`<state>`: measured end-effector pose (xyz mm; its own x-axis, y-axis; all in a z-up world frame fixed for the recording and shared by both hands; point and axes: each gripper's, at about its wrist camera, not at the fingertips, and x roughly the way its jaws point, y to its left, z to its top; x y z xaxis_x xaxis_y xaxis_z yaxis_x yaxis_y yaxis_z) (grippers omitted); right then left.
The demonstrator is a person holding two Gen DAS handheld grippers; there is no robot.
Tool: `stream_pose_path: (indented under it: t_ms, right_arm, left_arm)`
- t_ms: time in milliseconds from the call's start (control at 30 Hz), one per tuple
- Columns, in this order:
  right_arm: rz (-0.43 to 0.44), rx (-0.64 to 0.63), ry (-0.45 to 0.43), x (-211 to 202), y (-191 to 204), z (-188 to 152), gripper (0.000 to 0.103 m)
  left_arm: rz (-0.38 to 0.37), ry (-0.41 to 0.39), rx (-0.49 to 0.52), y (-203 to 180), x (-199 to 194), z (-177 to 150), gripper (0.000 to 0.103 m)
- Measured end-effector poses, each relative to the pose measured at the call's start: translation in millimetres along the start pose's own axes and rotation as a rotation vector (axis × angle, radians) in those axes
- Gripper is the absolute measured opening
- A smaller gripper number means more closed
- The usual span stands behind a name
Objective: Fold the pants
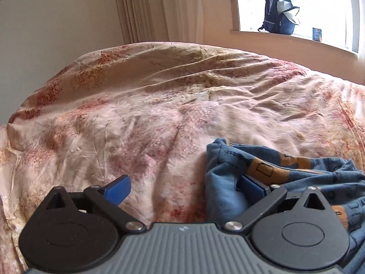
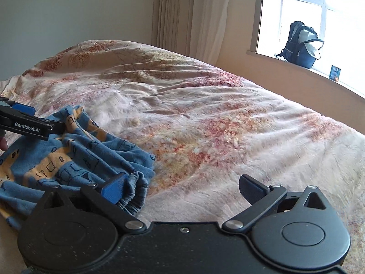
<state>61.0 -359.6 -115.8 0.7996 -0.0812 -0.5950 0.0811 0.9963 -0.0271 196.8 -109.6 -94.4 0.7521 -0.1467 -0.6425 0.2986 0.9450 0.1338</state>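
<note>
Blue pajama pants (image 2: 75,157) with orange bands and small printed outlines, bunched in a loose heap on the floral bedspread (image 2: 216,125), near the close edge of the bed. Left gripper (image 1: 184,187) spread wide, nothing pinched; its right finger pad (image 1: 251,183) pressed against or tucked into a fold of the pants, its left pad over bare bedspread. Right gripper (image 2: 182,188) also spread wide and holding nothing, its left finger pad (image 2: 114,188) touching the gathered elastic hem or waistband at the heap's near corner, the other pad well clear over the bedspread. Seen from the right wrist view, the left gripper (image 2: 29,118) at the far side of the heap, so one gripper at each end of the garment. Likely still at the stage of finding two corners to spread the fabric flat; no fold made yet. Main risks from here: closing on several stacked layers rather than a single edge, leaving the pants twisted when lifted; catching the soft bedspread together with the fabric, since only one pad of each gripper meets the pants; slipping off the ruffled elastic, which offers a thick but springy bite; mismatched ends gripped, since waistband and leg hems cannot be told apart in this crumple. Backpack (image 2: 301,45) on the windowsill (image 2: 285,62) well apart, no concern.
</note>
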Motion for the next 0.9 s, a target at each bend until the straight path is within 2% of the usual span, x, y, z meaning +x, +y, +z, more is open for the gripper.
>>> stream_pose_path:
  t_ms: [67, 133, 200, 300, 433, 500, 567, 667, 733, 800, 900]
  right_arm:
    - [0.003, 0.024, 0.009, 2, -4, -1, 0.102]
    - [-0.007, 0.044, 0.005, -6, -8, 2, 0.102]
    - [-0.025, 0.030, -0.036, -24, -6, 9, 0.101]
    - [0.028, -0.026, -0.095, -53, 7, 20, 0.102]
    - [0.083, -0.048, -0.055, -65, 30, 20, 0.102]
    - [0.090, -0.077, -0.007, -65, 41, 11, 0.102]
    - [0.071, -0.110, 0.068, -61, 48, 1, 0.102]
    - [0.079, -0.139, 0.116, -59, 50, -17, 0.102]
    - [0.078, -0.158, 0.138, -63, 53, -22, 0.102]
    - [0.063, -0.202, 0.131, -70, 57, -24, 0.102]
    - [0.063, -0.188, 0.041, -85, 52, -11, 0.102]
  left_arm:
    - [-0.039, 0.018, -0.046, 12, 1, 3, 0.103]
    - [-0.048, 0.008, -0.078, 18, -8, 5, 0.103]
    - [-0.050, -0.012, -0.071, 18, -20, 8, 0.102]
    - [-0.108, -0.021, -0.037, 13, -43, 11, 0.102]
    - [-0.172, 0.057, 0.011, 3, -70, -2, 0.103]
    - [-0.155, 0.124, 0.067, -3, -76, -22, 0.103]
    - [-0.088, 0.198, 0.127, -7, -72, -43, 0.103]
    - [-0.113, 0.250, 0.054, 6, -75, -58, 0.103]
    - [-0.121, 0.281, 0.051, 9, -80, -58, 0.103]
    - [-0.100, 0.295, 0.069, 11, -88, -56, 0.103]
    - [-0.104, 0.288, 0.015, 15, -102, -46, 0.103]
